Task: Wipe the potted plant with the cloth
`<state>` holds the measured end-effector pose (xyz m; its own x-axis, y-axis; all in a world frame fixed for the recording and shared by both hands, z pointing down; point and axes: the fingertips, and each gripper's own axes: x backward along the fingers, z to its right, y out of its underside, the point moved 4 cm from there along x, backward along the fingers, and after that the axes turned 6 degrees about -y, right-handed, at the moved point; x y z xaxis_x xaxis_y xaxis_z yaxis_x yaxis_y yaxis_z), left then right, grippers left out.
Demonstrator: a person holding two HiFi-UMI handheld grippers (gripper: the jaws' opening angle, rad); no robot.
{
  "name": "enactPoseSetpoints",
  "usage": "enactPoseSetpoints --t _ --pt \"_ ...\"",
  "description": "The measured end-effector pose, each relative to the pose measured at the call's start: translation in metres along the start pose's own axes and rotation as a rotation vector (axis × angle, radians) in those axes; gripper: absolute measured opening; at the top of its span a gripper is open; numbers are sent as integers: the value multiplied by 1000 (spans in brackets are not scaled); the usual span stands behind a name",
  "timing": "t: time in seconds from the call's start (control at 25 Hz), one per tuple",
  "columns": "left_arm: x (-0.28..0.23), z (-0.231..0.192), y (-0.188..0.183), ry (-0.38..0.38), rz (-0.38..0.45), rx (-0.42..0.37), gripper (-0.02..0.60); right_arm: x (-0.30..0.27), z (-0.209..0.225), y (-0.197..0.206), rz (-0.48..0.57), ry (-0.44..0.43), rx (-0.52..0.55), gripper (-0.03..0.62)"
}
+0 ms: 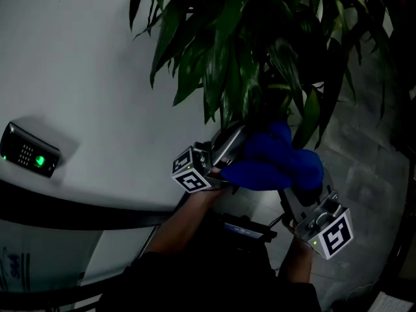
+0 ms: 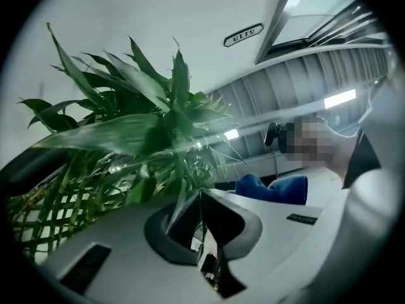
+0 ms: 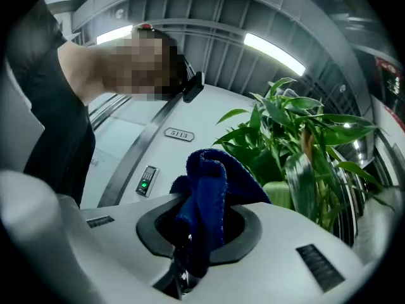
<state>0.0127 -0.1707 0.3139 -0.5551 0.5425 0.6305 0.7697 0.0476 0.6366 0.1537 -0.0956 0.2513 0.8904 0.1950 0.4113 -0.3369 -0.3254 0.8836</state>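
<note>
The potted plant fills the top of the head view with long dark green leaves. My left gripper reaches up into the lower leaves. In the left gripper view its jaws are shut on one narrow leaf that runs down between them, with the rest of the plant behind. A blue cloth bunches just right of the left gripper and hides the jaws of my right gripper. The right gripper is shut on the cloth, which stands up in folds beside the plant.
A white wall lies behind the plant, with a keypad lock showing a green light and a black band below it. Grey floor shows at the right. A door number plate hangs on the wall.
</note>
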Motion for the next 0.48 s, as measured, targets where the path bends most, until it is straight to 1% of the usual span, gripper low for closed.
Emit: enactPoseSetpoints --t 0.08,0.16,0.24,0.28,0.32,0.4,0.48 --pt "-5 4 -1 10 11 21 8 -10 0 -7 -36 -16 54 78" --pt "-10 6 -2 20 31 59 8 -19 7 -14 -79 -15 120 78" --pt "-15 7 -2 22 42 82 8 -28 21 -21 -114 9 165 78" --pt "-18 8 -3 19 39 82 11 -34 31 -27 -111 34 176 78" --pt "-20 10 -3 14 31 76 15 -40 41 -33 -92 70 175 78" --pt "-23 13 -5 3 15 57 18 -51 62 -44 -45 149 137 78" --pt "-28 14 -6 -2 15 36 18 -64 81 -49 -25 193 108 78"
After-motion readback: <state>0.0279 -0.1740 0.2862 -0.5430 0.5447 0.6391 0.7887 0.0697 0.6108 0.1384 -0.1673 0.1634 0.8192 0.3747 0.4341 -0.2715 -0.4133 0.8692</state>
